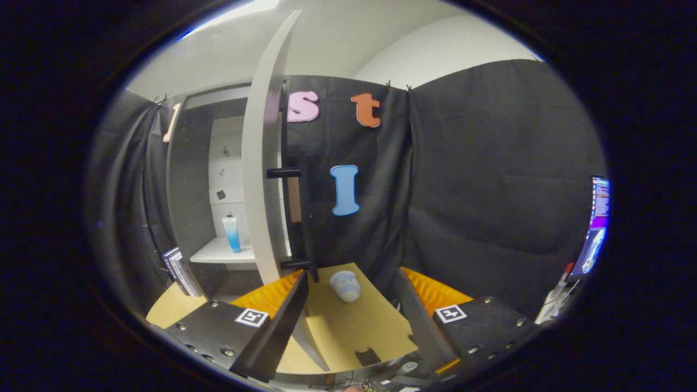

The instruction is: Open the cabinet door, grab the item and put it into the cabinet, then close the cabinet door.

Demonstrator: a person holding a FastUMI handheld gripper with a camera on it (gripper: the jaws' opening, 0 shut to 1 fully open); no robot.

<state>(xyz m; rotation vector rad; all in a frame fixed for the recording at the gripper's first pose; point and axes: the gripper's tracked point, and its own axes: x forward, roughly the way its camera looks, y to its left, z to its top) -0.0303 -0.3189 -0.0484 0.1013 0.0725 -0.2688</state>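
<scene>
The white cabinet door (261,179) stands open and I see it almost edge-on, with its black bar handle (303,218) facing right. Its lower edge runs down between my fingers, close to the left finger (277,321). Inside the cabinet (188,179), a white and blue tube (232,233) stands upright on a white shelf (223,251). A small pale blue plush toy (346,285) lies on the tan tabletop (359,326), just ahead of the fingertips. My gripper (353,276) is open wide, with no finger pressing on anything.
Several books (177,269) lean at the cabinet's lower left. A lit monitor (596,228) stands far right. A small dark flat object (367,356) lies near the table's front edge. Black cloth walls the booth behind and to the right.
</scene>
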